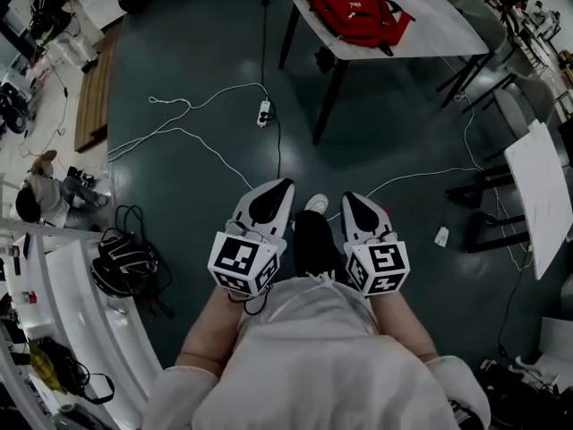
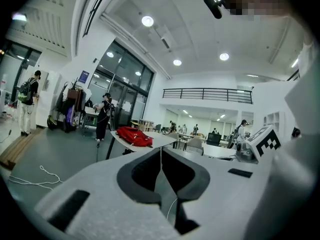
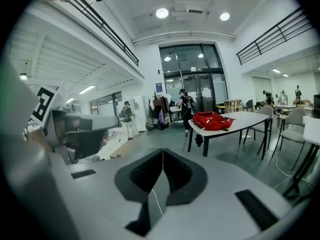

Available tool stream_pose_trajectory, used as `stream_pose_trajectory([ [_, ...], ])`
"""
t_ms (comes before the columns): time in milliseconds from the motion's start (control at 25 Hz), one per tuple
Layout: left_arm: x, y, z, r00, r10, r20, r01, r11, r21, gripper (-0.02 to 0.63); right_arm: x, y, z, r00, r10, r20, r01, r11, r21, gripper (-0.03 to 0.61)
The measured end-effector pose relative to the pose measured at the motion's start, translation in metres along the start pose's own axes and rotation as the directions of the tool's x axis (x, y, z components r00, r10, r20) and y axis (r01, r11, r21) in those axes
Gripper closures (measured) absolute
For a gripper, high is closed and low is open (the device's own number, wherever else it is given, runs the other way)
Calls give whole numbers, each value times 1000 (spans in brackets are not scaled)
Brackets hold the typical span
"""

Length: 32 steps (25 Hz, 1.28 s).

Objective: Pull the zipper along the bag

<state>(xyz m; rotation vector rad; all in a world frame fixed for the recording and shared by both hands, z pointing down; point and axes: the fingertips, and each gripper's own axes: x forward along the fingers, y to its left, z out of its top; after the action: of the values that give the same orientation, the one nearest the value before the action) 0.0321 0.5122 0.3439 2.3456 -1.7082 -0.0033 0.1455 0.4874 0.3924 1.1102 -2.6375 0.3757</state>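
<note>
A red bag [image 1: 356,9] lies on a white table [image 1: 439,27] at the far side of the room, well away from both grippers. The left gripper view shows the bag [image 2: 134,136] small and distant on its table, and the right gripper view has the bag [image 3: 212,120] further right. I hold my left gripper [image 1: 286,184] and right gripper [image 1: 347,195] side by side close to my body, above the dark floor. The jaws of the left gripper [image 2: 161,149] meet at the tip with nothing between them. The right gripper [image 3: 163,150] is shut the same way, also empty.
White cables and a power strip [image 1: 264,112] lie on the floor between me and the table. A black backpack [image 1: 125,262] sits on the floor at the left, near a seated person [image 1: 45,200]. Another white table [image 1: 542,195] stands at the right. A person [image 2: 103,116] stands beyond.
</note>
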Motion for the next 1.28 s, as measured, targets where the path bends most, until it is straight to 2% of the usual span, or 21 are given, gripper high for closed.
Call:
stream_pose_trajectory([
  [160,33,33,7,999,42,-19,-41,999,15,589,44,-23,17,1000,0,-3,0,1000,21,551],
  [360,96,75,25,998,54,-26,-55,998,-20,589,108,-59,48,1000,8,-18,-7,1000,14,551],
  [760,257,138,52,996,33,-78,-36,999,-34,589,227,-164,109,999,-25,-26,27,998,56,551],
  [1080,313,169,55,990,40,-132,-50,996,-68,589,281,-202,118,996,-33,-81,39,997,72,551],
  [1280,345,193,55,986,10,-163,-28,994,-107,589,308,-226,117,990,-93,-108,104,990,98,551],
])
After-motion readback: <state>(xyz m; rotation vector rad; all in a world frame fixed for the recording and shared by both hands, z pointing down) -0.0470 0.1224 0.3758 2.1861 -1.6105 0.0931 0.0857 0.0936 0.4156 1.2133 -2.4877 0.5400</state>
